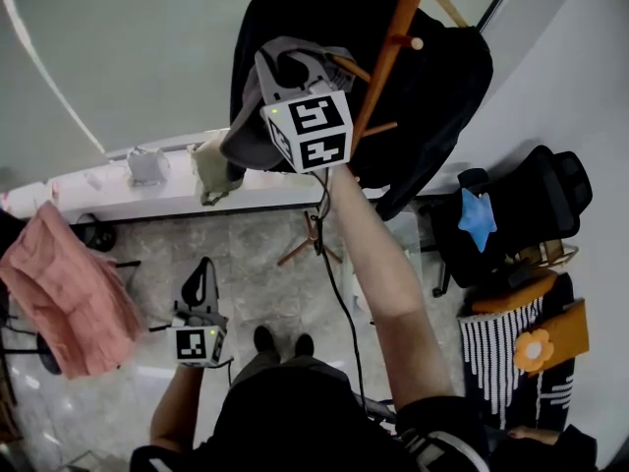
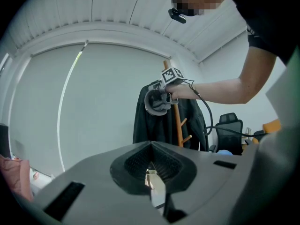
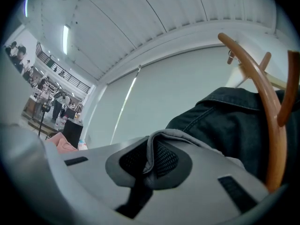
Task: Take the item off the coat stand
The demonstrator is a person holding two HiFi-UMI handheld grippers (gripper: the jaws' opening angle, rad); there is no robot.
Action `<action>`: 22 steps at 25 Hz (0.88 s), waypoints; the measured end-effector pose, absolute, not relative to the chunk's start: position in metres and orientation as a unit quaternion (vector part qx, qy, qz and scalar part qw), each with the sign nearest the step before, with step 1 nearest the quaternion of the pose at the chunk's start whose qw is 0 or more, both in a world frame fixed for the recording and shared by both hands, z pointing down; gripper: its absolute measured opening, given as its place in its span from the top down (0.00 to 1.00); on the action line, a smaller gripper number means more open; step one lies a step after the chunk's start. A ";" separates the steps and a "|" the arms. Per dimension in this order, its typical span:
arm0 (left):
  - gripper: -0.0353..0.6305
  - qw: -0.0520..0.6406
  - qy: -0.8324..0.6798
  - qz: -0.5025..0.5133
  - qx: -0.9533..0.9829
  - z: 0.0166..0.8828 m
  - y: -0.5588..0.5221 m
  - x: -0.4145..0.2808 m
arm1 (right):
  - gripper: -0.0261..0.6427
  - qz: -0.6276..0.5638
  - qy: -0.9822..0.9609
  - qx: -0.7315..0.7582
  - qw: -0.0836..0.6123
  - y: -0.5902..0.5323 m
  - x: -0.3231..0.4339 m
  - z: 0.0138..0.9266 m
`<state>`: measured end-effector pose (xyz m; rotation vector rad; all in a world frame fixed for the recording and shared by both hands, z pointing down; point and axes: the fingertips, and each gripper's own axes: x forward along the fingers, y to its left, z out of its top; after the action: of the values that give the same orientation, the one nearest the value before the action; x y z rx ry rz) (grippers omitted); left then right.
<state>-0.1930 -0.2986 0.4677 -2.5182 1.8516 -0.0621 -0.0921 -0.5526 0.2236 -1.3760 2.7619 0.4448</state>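
Two grippers are in play. Low by the person's side, the left gripper point(image 1: 203, 273) points level with its jaws pressed together on nothing. At arm's length, the right gripper point(image 3: 149, 146) is raised, jaws pinching a fold of the grey cap point(image 1: 246, 131). The cap hangs right against the wooden coat stand point(image 1: 393, 42), in front of the dark jacket point(image 1: 442, 77) draped there. Whether it has cleared its peg I cannot tell. This looks like the lift-off step. Next, the cap needs drawing out and away without snagging peg or jacket.
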 end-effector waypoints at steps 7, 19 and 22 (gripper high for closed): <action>0.91 0.009 0.596 -0.019 -0.803 0.467 -0.302 -0.197 | 0.92 0.150 0.897 -0.415 0.022 -0.555 -0.121 0.206; 0.91 0.018 0.602 -0.018 -0.798 0.464 -0.304 -0.208 | 0.92 0.189 0.917 -0.348 0.044 -0.475 -0.145 0.196; 0.91 0.023 0.603 -0.016 -0.797 0.461 -0.302 -0.212 | 0.92 0.189 0.927 -0.319 0.063 -0.437 -0.138 0.204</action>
<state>-0.2124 -0.3019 0.4613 -2.4674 1.8686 -0.0501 -0.1378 -0.4374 0.2039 -0.9647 2.7989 0.5697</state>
